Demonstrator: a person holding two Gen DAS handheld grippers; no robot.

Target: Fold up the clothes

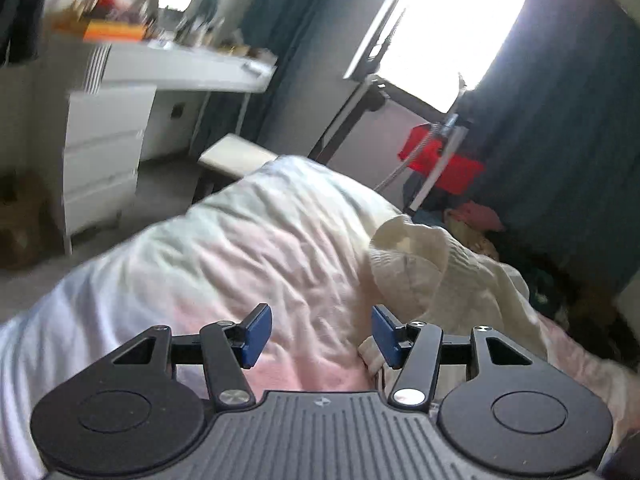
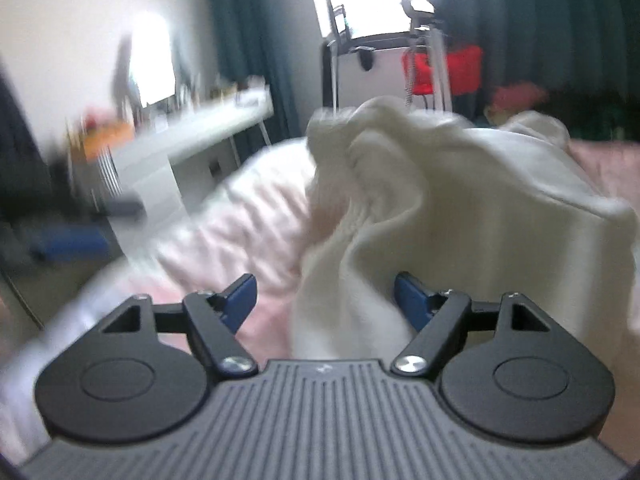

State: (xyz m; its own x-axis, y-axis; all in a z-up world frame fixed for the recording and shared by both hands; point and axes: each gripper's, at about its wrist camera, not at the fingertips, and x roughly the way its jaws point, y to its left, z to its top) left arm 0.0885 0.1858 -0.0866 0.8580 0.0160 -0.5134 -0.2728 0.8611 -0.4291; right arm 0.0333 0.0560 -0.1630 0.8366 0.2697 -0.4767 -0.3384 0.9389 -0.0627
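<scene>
A cream knitted garment lies crumpled on a bed with a pale pink cover. In the left wrist view it sits to the right, and my left gripper is open over the bare cover, its right finger next to a fold of the garment. In the right wrist view the garment is bunched up high just ahead. My right gripper is open, with a fold of the garment lying between its blue pads; it is not clamped. Both views are blurred.
A white desk with clutter and white drawers stand left of the bed. A stool is at the bed's far end. A red box, a metal stand and dark curtains are behind, under a bright window.
</scene>
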